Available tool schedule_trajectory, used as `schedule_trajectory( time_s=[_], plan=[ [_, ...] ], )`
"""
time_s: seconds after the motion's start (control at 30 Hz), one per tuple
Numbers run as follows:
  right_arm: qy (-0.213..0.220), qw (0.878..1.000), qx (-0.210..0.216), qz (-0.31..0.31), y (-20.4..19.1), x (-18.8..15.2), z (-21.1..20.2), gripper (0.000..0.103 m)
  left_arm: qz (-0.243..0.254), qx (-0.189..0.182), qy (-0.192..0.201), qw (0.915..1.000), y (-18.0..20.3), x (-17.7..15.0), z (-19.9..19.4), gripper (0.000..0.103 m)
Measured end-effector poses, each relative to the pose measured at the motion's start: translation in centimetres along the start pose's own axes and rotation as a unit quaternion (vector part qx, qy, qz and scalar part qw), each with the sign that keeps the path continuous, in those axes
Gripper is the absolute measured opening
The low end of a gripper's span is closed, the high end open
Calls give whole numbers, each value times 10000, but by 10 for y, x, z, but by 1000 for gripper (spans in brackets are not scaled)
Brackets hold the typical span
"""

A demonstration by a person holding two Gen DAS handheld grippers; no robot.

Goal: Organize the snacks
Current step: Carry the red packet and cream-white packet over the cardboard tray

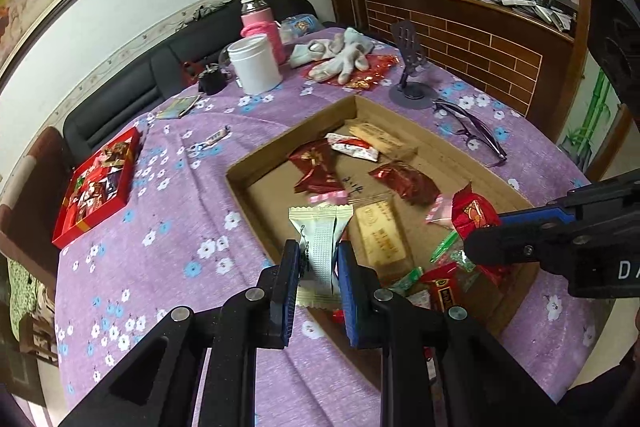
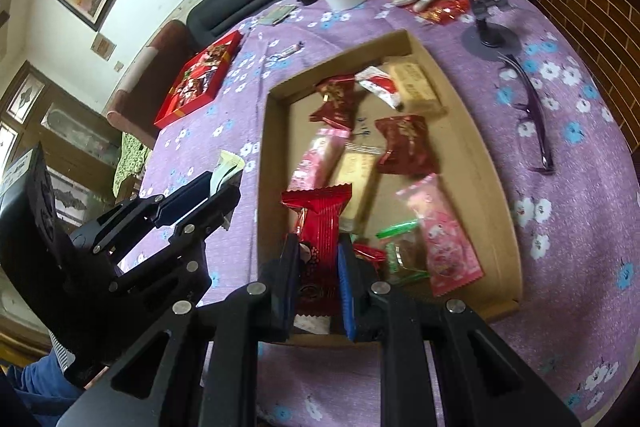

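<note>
Grippers, two, both clenched. The left gripper point(image 1: 319, 263) grasps one cream-white snack packet point(image 1: 320, 251), held upright above the near-left edge of the cardboard tray point(image 1: 240, 183). The right gripper point(image 2: 318, 267) grasps one bright red snack packet point(image 2: 320, 223), held upright over the tray's near end.

Cardboard tray, one, shallow and open, on the purple flowered tablecloth point(image 1: 160, 227). Contents lying loose:
- dark red foil packets, two point(image 2: 335, 101) point(image 2: 405, 145);
- pink printed packets, two point(image 2: 318, 157) point(image 2: 446, 235);
- tan flat packets, two, one at the far end point(image 2: 416, 87) and one mid-tray point(image 2: 354, 175);
- red-and-white packet, one point(image 2: 378, 85), beside the far tan one;
- green-wrapped sweets point(image 2: 396, 229), a few at the near end; exact count cannot be told, partly hidden by the gripper.

Red box point(image 1: 96, 183), one, open, well apart to the tray's left, filled with mixed wrapped sweets; number unreadable.

Elsewhere on the cloth:
- white jar point(image 1: 256, 65), one;
- pink bottle point(image 1: 262, 23), one, just behind the jar;
- white gloves point(image 1: 340, 55), one heap, over a red foil wrapper;
- grey phone stand point(image 1: 410, 67), one;
- purple-framed spectacles point(image 1: 472, 131), one pair, beside the tray's right wall.
</note>
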State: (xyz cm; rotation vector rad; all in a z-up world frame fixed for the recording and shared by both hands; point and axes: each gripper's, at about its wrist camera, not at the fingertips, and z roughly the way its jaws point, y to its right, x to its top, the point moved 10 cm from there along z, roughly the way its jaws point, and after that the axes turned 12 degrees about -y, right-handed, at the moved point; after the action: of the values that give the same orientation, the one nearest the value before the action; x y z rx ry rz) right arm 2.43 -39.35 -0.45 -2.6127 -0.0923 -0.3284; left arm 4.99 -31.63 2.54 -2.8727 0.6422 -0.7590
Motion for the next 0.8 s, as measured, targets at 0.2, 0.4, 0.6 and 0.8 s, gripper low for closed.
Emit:
schedule_trajectory(
  time_s=[0.2, 0.4, 0.6, 0.8],
  plan=[
    [-48, 9999, -72, 140, 12, 0, 1, 17, 36, -112, -65, 9999, 11, 1, 7, 19],
    [-130, 9995, -139, 258, 22, 0, 4, 17, 46, -202, -128, 9997, 18, 1, 14, 19],
    [-194, 9987, -265, 378, 34, 2, 7, 17, -62, -447, -192, 9988, 23, 1, 23, 19],
    [-213, 9977, -424, 479, 47, 10, 12, 17, -136, -863, -305, 9957, 32, 3, 35, 19]
  ],
)
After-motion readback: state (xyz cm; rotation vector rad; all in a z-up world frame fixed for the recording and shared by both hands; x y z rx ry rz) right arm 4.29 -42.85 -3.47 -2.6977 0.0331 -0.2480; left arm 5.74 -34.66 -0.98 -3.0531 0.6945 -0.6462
